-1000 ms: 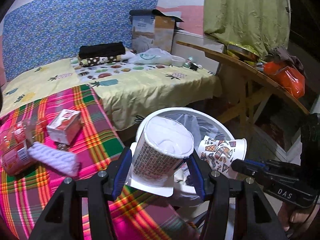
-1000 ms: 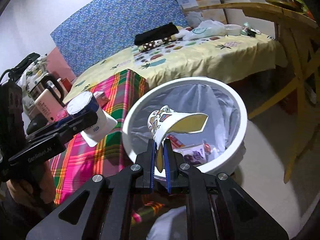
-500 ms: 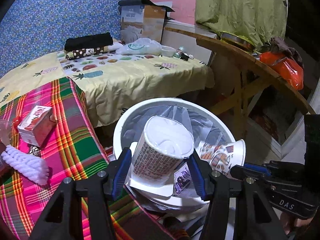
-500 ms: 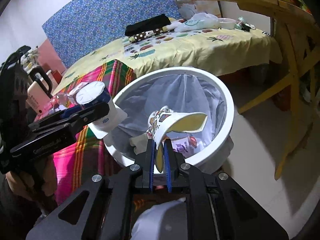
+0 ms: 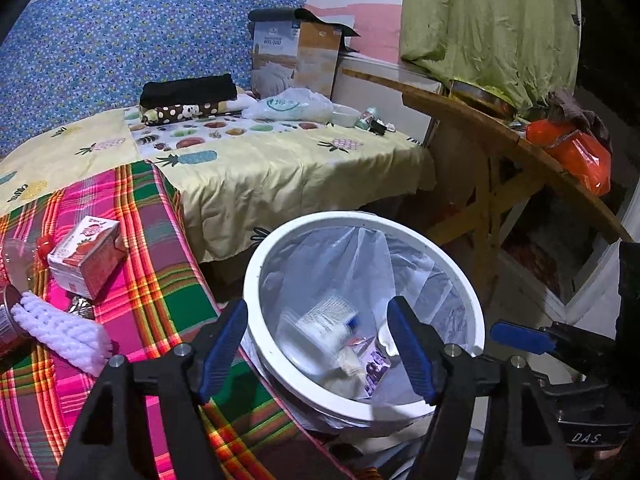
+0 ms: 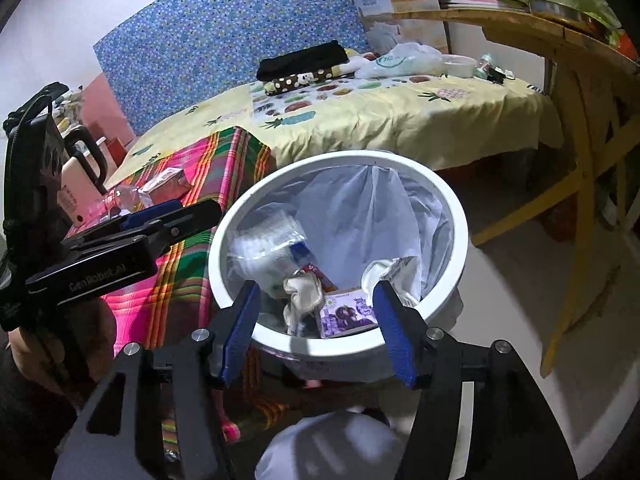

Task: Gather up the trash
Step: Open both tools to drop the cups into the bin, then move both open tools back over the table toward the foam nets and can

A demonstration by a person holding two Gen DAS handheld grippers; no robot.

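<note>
A white trash bin [image 5: 256,264] lined with a clear bag stands on the floor beside the bed; it also shows in the right wrist view [image 6: 456,216]. Inside lie a white noodle cup [image 5: 320,332], blurred, a patterned paper cup [image 6: 394,272], a purple packet [image 6: 348,314] and crumpled tissue [image 6: 302,290]. My left gripper [image 5: 318,346] is open and empty over the bin's near rim. My right gripper [image 6: 318,326] is open and empty over the bin. A red-and-white carton [image 5: 86,260], a white knitted piece [image 5: 60,330] and a clear wrapper [image 5: 16,256] lie on the plaid blanket [image 5: 160,280].
The bed with a yellow pineapple sheet [image 5: 280,168] holds folded clothes [image 5: 188,90], a plastic bag [image 5: 288,106] and a cardboard box [image 5: 296,58]. A wooden table [image 5: 500,152] with an orange bag [image 5: 572,152] stands at the right. A kettle [image 6: 80,172] sits at the left.
Both grippers opened over the bin. The noodle cup dropped from my left gripper and the patterned cup from my right; both now lie in the bin.
</note>
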